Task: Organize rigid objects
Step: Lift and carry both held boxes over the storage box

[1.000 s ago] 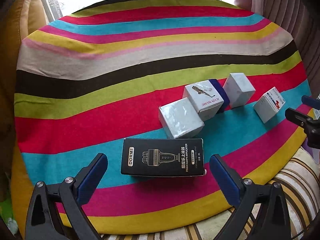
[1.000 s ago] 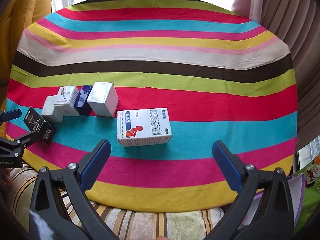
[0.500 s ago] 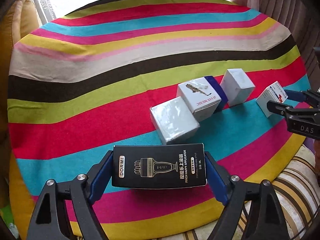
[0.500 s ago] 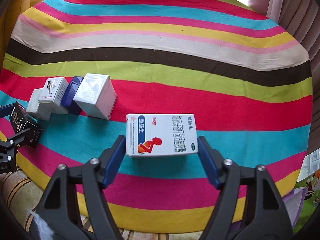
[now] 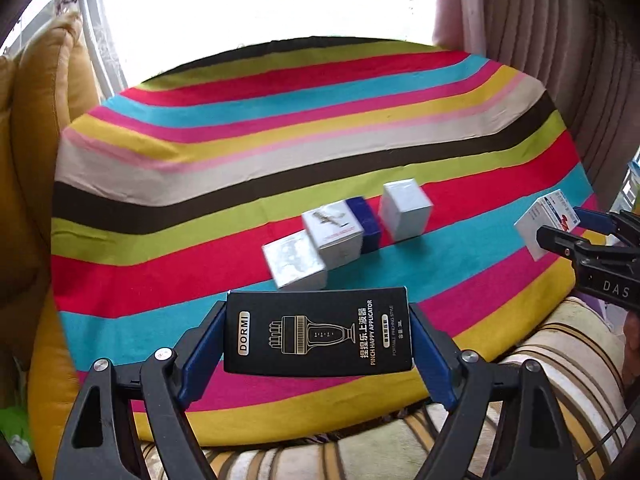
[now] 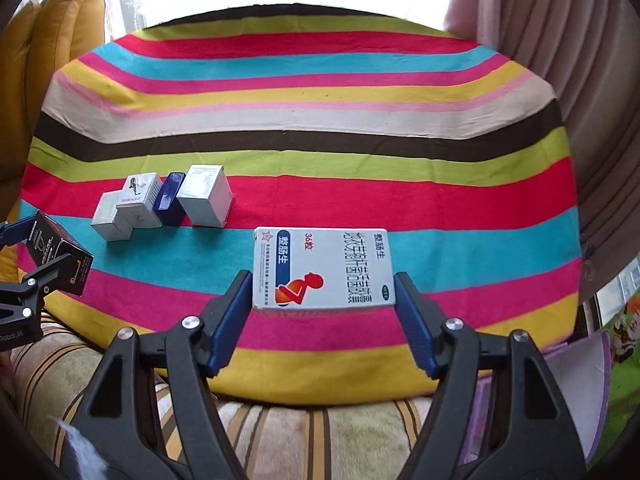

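Left gripper (image 5: 318, 338) clamped on black DORMI box (image 5: 318, 334), pads pressing both short ends, box raised above striped table (image 5: 240, 152). Right gripper (image 6: 324, 304) clamped likewise on white medicine box (image 6: 323, 268), held over the teal stripe. On table: three white boxes (image 6: 206, 196) and one blue box (image 6: 171, 199), bunched in a row, touching.

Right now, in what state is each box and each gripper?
Black DORMI box: clamped in left gripper, lifted off the cloth.
White medicine box: clamped in right gripper.
Three white boxes and blue box: resting on striped cloth, in a row.
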Motion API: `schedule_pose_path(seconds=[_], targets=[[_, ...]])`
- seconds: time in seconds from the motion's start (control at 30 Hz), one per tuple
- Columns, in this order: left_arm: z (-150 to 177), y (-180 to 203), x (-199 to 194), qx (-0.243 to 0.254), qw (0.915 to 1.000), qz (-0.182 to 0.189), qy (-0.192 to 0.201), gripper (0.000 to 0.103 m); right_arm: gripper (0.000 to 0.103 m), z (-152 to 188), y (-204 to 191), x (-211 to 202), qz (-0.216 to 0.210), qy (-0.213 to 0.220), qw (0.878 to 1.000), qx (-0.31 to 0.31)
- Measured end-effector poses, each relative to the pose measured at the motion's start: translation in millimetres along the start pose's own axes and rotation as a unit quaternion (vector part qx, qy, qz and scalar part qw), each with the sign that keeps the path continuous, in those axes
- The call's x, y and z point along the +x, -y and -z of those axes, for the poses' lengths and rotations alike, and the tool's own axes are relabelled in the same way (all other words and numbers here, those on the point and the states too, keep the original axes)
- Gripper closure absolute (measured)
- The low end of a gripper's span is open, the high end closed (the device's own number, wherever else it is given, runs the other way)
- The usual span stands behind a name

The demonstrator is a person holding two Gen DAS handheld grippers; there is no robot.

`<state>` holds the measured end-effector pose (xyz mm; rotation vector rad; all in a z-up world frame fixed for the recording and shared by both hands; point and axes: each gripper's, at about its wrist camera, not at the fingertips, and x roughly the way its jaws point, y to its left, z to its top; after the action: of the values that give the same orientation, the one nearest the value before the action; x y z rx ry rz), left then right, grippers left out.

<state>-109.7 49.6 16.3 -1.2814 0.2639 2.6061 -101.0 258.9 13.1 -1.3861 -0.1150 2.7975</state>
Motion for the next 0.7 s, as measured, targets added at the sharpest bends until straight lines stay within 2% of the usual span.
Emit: schedule_pose_path(seconds=[0.4,0.7], targets=[[8,52,-44,0.030,0.9983,0.026,0.042,0.018,0.030,42,33,-69,0.026,0.043,0.997,0.053],[12,85,-62,0.046,0.9964,0.048,0.053,0.018,0.030,61,62,-98,0.029,0.058,0.994,0.092]])
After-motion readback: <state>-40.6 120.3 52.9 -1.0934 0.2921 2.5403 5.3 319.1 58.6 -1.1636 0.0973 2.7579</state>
